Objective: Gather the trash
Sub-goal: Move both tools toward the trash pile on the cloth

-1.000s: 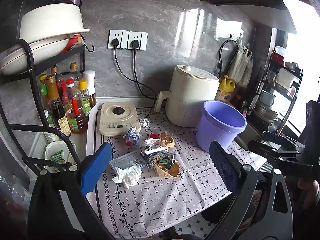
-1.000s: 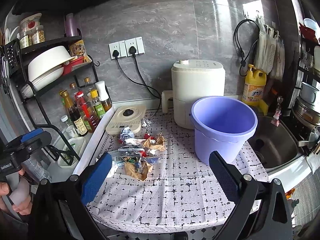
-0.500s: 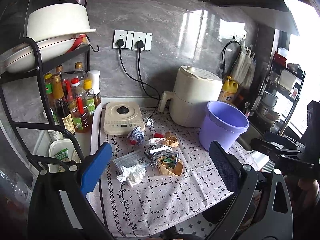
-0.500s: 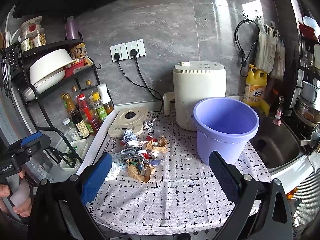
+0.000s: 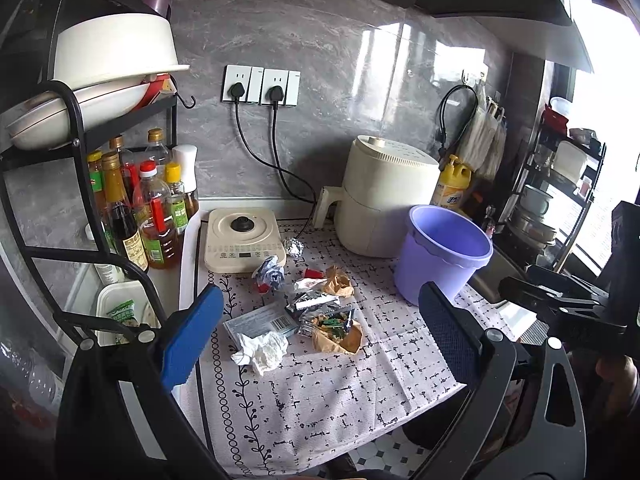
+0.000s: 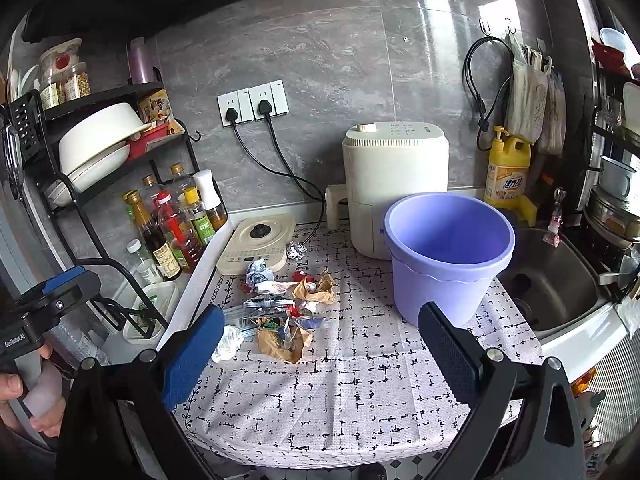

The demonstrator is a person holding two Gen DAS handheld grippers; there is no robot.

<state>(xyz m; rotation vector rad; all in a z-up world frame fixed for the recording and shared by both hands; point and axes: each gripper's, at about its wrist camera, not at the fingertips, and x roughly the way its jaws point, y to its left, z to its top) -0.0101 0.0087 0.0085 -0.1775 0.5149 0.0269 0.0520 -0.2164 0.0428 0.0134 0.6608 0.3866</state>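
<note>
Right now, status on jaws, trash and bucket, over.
Left gripper and right gripper open, empty. Trash pile on tablecloth, none collected. Purple bucket upright beside it, looks empty. Path clear.

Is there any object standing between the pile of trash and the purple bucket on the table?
Nothing visible does. The trash pile lies left of the purple bucket, and only bare patterned tablecloth separates them. The white air fryer stands behind the bucket, off that path.
</note>
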